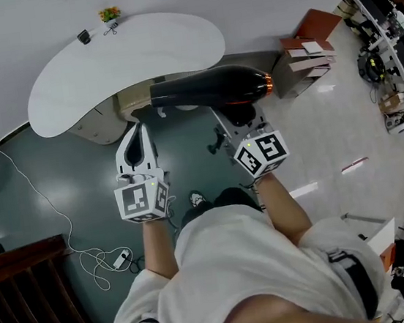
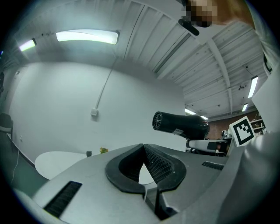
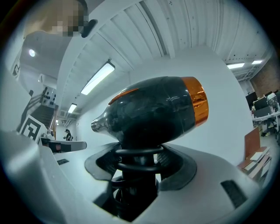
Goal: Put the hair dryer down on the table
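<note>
Head view: hair dryer (image 1: 211, 89) held aloft, level, near the white table (image 1: 67, 86), not resting on it; carrying step.
Left gripper view: left claw (image 2: 143, 151) closed, empty.
Right gripper view: right claw (image 3: 138, 159) clamped on the hair dryer's handle.
Next, probably: reach over the table, lower, release.

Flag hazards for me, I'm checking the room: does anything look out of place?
A white cable trails loose across the dark green floor left of the person, tangling beside a white plug block: a possible trip risk. Nothing else stands out.
</note>
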Demonstrator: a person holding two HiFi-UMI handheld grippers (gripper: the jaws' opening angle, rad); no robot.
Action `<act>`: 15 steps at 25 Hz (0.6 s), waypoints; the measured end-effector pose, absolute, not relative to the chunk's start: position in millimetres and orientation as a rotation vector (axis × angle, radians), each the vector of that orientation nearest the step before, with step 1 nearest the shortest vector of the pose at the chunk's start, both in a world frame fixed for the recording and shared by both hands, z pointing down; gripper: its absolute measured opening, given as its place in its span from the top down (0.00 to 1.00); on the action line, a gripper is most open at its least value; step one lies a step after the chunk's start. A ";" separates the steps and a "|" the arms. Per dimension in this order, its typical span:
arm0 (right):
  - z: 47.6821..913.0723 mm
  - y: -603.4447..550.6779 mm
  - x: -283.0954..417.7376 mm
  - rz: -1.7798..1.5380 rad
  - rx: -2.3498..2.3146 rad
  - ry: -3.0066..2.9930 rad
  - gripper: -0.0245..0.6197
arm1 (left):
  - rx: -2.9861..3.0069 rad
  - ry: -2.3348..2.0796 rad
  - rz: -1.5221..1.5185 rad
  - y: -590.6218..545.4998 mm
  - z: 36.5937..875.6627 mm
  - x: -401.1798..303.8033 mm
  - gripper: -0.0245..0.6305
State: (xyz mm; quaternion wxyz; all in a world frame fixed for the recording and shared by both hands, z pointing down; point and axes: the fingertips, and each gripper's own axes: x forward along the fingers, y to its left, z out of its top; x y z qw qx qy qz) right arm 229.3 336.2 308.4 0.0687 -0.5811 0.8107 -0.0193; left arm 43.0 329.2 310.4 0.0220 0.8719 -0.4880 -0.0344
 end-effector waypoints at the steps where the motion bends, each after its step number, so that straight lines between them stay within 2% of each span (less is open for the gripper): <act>1: 309.1 334.4 228.6 -0.062 -1.756 2.441 0.58 | 2.699 -1.508 -0.105 327.7 311.3 41.5 0.94; 15: 328.3 290.8 222.9 -0.131 -1.728 2.458 0.58 | 2.645 -1.573 -0.054 299.5 327.5 26.7 0.94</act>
